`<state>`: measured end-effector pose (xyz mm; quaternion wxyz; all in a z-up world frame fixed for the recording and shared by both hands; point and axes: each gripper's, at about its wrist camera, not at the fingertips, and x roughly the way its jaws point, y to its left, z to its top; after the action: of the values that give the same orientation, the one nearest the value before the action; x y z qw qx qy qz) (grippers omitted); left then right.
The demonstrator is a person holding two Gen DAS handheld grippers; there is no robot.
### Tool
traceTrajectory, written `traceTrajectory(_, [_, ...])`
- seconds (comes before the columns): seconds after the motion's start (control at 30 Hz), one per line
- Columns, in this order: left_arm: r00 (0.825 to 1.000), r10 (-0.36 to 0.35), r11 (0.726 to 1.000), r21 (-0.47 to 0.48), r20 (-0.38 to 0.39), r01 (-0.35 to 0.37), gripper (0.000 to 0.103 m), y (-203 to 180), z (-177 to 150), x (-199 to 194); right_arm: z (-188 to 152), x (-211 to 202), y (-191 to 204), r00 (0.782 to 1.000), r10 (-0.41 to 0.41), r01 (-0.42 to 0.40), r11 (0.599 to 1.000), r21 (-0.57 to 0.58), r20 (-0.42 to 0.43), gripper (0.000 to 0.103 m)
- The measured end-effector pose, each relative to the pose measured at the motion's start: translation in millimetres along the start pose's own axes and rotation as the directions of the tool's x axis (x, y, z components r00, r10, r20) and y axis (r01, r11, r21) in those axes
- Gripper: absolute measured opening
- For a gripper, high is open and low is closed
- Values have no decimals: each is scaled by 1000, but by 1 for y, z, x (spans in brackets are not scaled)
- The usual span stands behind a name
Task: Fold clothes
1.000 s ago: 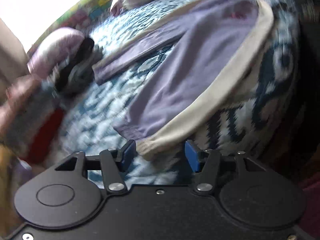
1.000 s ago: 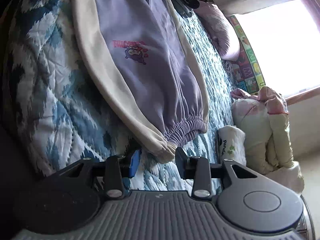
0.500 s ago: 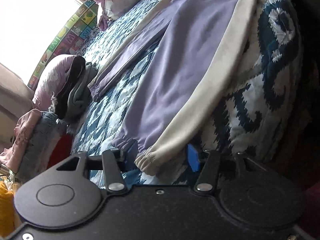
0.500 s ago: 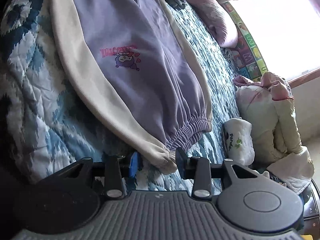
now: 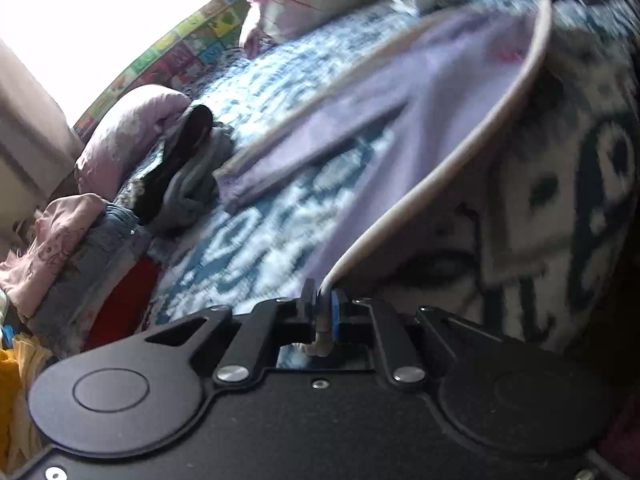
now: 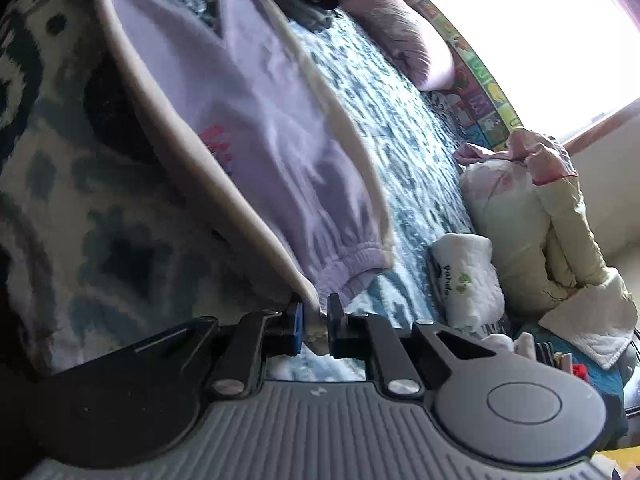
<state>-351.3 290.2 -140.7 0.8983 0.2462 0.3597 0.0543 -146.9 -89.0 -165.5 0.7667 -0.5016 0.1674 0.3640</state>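
Lilac sweatpants [image 5: 404, 128] with a cream side stripe and a small pink print lie spread on a blue-and-white patterned bedspread [image 5: 256, 248]. My left gripper [image 5: 321, 312] is shut on the cream cuff at one leg's end, and the near edge of that leg is lifted off the bed. In the right wrist view the same sweatpants [image 6: 260, 128] stretch away from me. There my right gripper [image 6: 314, 320] is shut on the cream stripe end beside the gathered lilac waistband, which also hangs raised. The far leg rests flat on the bed.
A pink pillow [image 5: 128, 136] and a heap of dark and grey clothes [image 5: 180, 176] sit at the far side by the window. More piled clothes [image 5: 68, 248] lie at left. A white rolled pack [image 6: 464, 276] and a cream bundle [image 6: 532, 220] lie near the waistband.
Both grippers went from open around the cream edge to shut on it. The held edge of the sweatpants has risen off the bedspread.
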Motion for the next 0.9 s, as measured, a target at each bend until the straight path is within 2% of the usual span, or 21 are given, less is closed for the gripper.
traceTrajectory(0.2, [999,-2,995,-99,34,5,5,41,29,17,15,5,-32,1000,7,-7,995,97,4,9])
traceTrajectory(0.3, [999,-3,989,-150,40,9,5,62,43,30,25,11,-45,1000,30,-29,993,114,0,6])
traceTrajectory(0.4, [999,-4,982,-190,36,10,5,79,56,47,35,20,-55,1000,13,-13,995,97,-3,6])
traceTrajectory(0.67, [1000,3,968,-252,23,3,4,113,88,97,57,62,-93,1000,9,-6,984,180,-18,5])
traceTrajectory(0.9, [1000,-13,955,-296,0,12,4,136,109,140,66,105,-108,999,23,-11,971,237,-47,4])
